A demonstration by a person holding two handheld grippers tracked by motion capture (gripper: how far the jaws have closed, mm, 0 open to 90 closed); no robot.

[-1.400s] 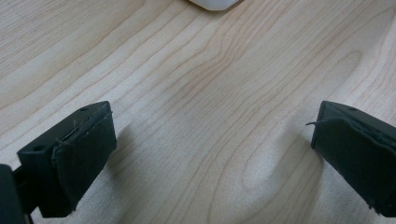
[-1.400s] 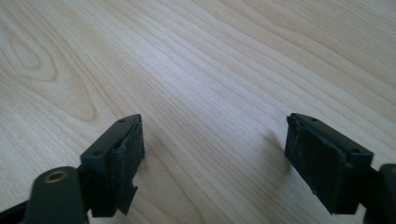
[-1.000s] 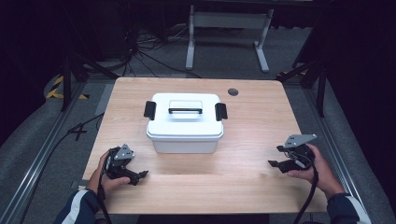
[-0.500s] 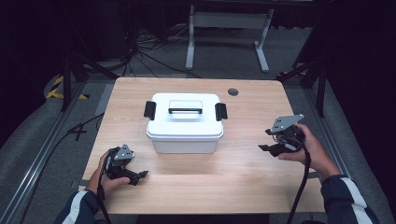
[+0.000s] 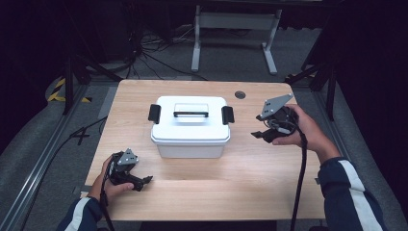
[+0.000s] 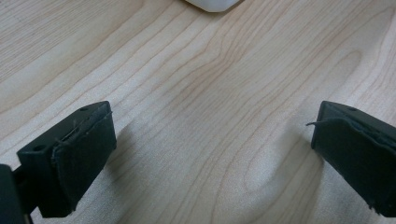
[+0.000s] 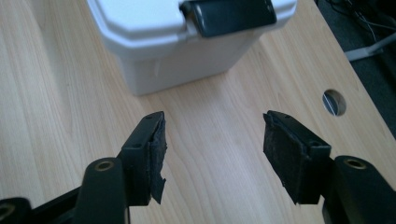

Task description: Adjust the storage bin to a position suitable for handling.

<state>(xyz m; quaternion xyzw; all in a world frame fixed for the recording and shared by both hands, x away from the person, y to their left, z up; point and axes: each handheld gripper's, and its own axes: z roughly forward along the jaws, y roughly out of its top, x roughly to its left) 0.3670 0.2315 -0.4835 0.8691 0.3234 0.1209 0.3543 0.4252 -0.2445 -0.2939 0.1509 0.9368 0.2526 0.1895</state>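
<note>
A white lidded box (image 5: pixel 190 125) with a handle and black side latches stands mid-table. Off its right end a hand holds my right gripper (image 5: pixel 257 135) above the wood, open. Its jaws have just been closing a little, and nothing is between them. In the right gripper view the gripper (image 7: pixel 212 149) points at the box (image 7: pixel 177 51) and its right latch (image 7: pixel 229 14). My left gripper (image 5: pixel 144 182) rests near the front left of the table, open and empty. In the left gripper view its jaws (image 6: pixel 212 154) span bare wood, with a corner of the box (image 6: pixel 212 4) beyond.
The wooden table (image 5: pixel 240 192) has a round cable hole (image 5: pixel 240 95) at the back right, behind the right gripper. Cables (image 5: pixel 144 53) and a metal stand (image 5: pixel 233 33) lie on the dark floor past the far edge.
The right hand has lifted its gripper from the front right of the table and carried it back and toward the box's right end. The left hand has stayed still.
</note>
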